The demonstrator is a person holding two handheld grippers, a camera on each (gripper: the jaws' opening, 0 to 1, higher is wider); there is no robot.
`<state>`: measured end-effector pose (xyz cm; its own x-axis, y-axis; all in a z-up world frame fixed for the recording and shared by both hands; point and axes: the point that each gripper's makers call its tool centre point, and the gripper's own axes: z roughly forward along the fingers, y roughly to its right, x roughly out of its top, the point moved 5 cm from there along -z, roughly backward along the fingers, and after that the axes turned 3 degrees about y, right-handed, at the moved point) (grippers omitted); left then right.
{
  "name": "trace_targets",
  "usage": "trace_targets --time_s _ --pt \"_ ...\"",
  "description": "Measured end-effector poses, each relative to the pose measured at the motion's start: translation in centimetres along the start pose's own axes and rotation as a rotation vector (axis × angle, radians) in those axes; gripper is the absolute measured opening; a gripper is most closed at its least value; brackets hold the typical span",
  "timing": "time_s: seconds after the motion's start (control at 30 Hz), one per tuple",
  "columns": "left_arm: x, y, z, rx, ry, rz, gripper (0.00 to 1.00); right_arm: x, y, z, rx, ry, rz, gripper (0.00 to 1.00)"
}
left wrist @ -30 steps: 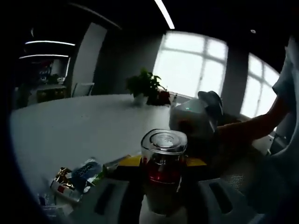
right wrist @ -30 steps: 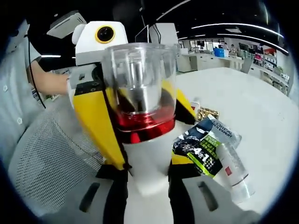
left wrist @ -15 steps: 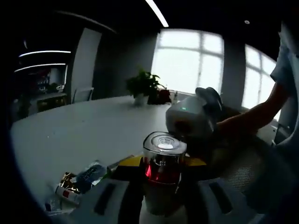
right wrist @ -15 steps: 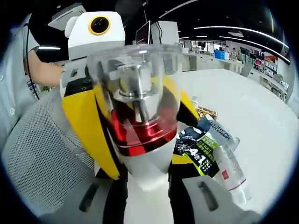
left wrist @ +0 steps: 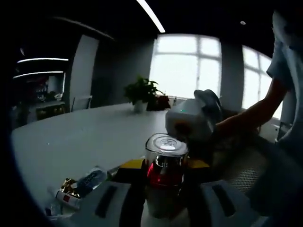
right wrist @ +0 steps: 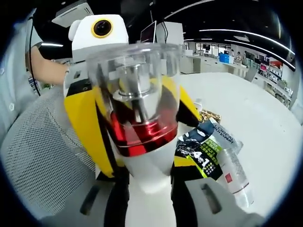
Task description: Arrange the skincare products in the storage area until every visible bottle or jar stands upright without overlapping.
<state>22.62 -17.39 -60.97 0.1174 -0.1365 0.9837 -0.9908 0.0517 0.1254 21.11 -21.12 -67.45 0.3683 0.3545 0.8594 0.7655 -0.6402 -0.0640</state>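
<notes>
The white table spreads from 9 to 12 o'clock in the left gripper view, smooth and bare up to a potted plant at 12. A grey mesh chair back fills 8 o'clock of the right gripper view.

Both grippers close on one pump bottle: white body, shiny red band, clear faceted cap over a metal pump. The right gripper has its pale jaws narrowed to the bottle's width, pressed against the white body at 6 o'clock. The left gripper grips the same bottle from the opposite side, its yellow and black jaws flanking the bottle at 9 and 3 in the right gripper view.

Lying flat on the table at 4 o'clock there: a dark printed sachet, a clear tube, and a gold crinkled wrapper.
</notes>
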Motion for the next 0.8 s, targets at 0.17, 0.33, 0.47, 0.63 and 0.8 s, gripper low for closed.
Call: trace_targets --time_s 0.17,0.33,0.47,0.63,0.8 --pt "0.0 0.3 -0.1 -0.001 0.012 0.020 0.27 -0.1 -0.1 0.0 0.001 -0.011 -0.009 0.33" --pt "0.0 0.3 -0.1 -0.007 0.021 0.024 0.28 -0.1 -0.1 -0.1 0.000 -0.017 -0.002 0.33" --pt "0.0 0.3 0.0 -0.018 0.025 0.004 0.28 -0.1 -0.1 -0.2 -0.007 -0.025 0.014 0.33" --pt "0.0 0.1 0.0 -0.008 0.027 0.022 0.32 -0.3 0.0 -1.0 -0.029 -0.029 0.029 0.32" --pt "0.1 -0.1 -0.1 -0.003 0.029 0.030 0.34 -0.7 0.0 -2.5 -0.054 -0.029 0.047 0.35"
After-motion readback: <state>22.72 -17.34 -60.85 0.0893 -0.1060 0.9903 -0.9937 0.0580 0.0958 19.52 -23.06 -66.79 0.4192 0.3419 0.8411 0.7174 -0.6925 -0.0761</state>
